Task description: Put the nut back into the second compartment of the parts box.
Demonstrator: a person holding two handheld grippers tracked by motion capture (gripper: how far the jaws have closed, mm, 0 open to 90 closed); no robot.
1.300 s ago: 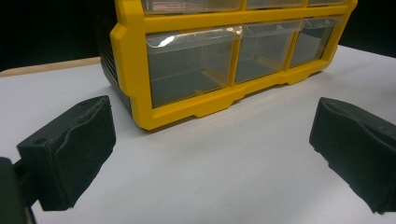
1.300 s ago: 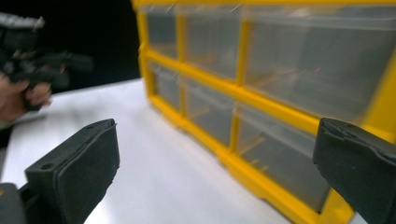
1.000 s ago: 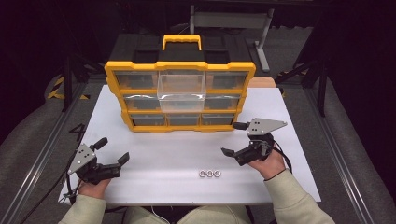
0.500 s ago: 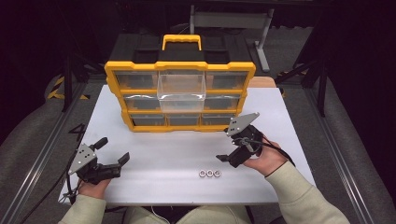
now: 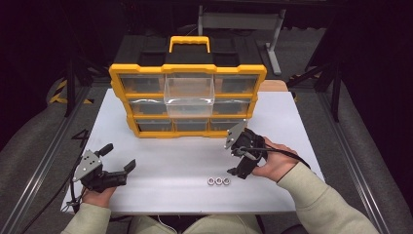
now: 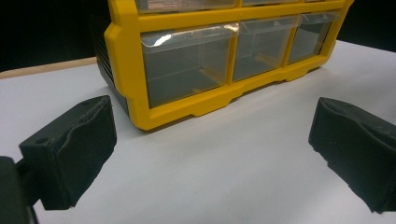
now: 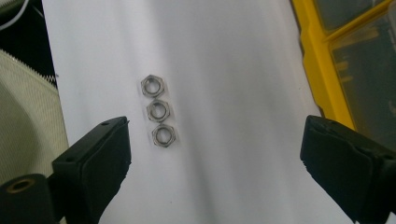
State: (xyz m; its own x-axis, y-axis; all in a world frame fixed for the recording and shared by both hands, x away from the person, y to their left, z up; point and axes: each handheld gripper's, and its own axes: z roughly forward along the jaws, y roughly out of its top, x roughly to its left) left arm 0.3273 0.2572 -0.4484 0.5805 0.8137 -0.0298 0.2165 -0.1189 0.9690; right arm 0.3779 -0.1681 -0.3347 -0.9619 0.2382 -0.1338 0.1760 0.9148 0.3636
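Observation:
Three steel hex nuts (image 5: 218, 181) lie in a row near the front edge of the white table (image 5: 165, 151). My right gripper (image 5: 236, 153) hovers just right of and above them, tilted down; its jaws have just closed a little and stand open with nothing between them. In the right gripper view the nuts (image 7: 159, 112) lie ahead of the left jaw, short of the right gripper (image 7: 219, 172). My left gripper (image 5: 118, 157) rests open at the front left. In its own view the left gripper (image 6: 210, 154) faces the yellow organizer (image 6: 126, 70).
The yellow drawer organizer (image 5: 146, 69) with a handle stands at the back of the table; its clear middle drawer (image 5: 189, 90) in the top row is pulled out. A cream sleeve (image 7: 23, 116) lies at the table's front edge. Dark floor surrounds the table.
My right gripper has moved left and toward the table's middle, turning down over the nuts. The left gripper has stayed put.

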